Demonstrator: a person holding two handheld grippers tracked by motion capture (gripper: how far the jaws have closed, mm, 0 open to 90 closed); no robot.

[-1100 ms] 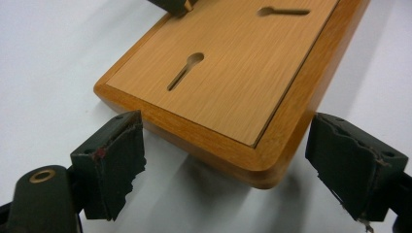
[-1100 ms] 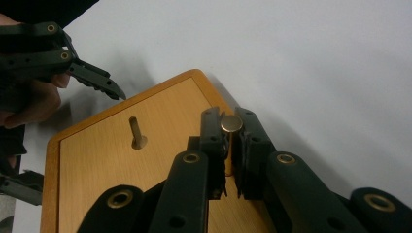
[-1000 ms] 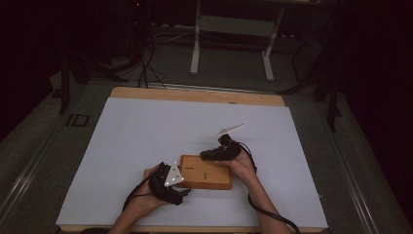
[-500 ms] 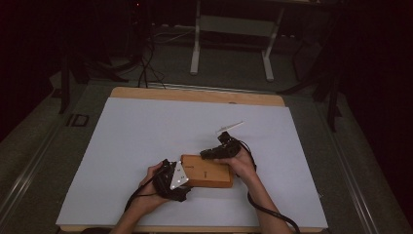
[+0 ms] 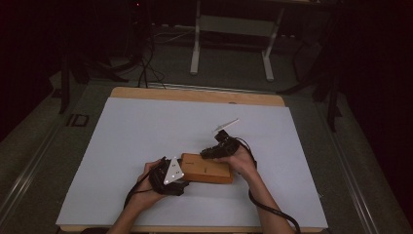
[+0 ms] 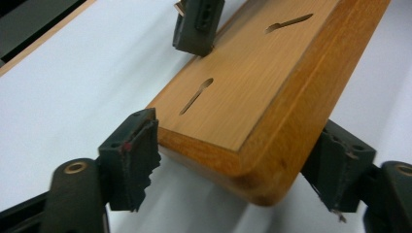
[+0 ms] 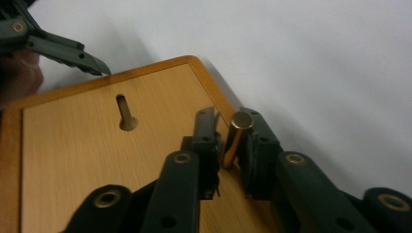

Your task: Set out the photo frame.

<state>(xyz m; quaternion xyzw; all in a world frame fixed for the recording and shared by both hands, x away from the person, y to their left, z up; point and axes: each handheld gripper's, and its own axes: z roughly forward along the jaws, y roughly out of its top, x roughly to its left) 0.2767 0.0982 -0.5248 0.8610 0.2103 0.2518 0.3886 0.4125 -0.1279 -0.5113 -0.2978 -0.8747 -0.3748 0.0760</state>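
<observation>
A flat wooden board [image 5: 207, 168] with keyhole slots [image 6: 197, 95] lies near the front middle of the white-covered table. My left gripper [image 5: 181, 171] is at the board's left end. In the left gripper view its jaws stand wide, one on each side of the board's [image 6: 252, 87] rounded corner, with both pads [image 6: 133, 160] against its edges. My right gripper [image 5: 209, 153] rests over the board's far edge. In the right gripper view it [image 7: 231, 124] is shut on a short brass pin [image 7: 235, 138], held upright just over the board's [image 7: 97, 160] rim, close to a slot [image 7: 125, 114].
A white sheet [image 5: 146, 131] covers the table, and its wooden far edge [image 5: 195, 94] shows beyond. Cables [image 5: 272, 212] trail from both grippers toward the front. A metal stand [image 5: 231, 29] sits on the dark floor behind the table.
My left gripper has slid right to the board's left end, and its jaws now straddle that end. The right gripper has stayed at the board's far edge.
</observation>
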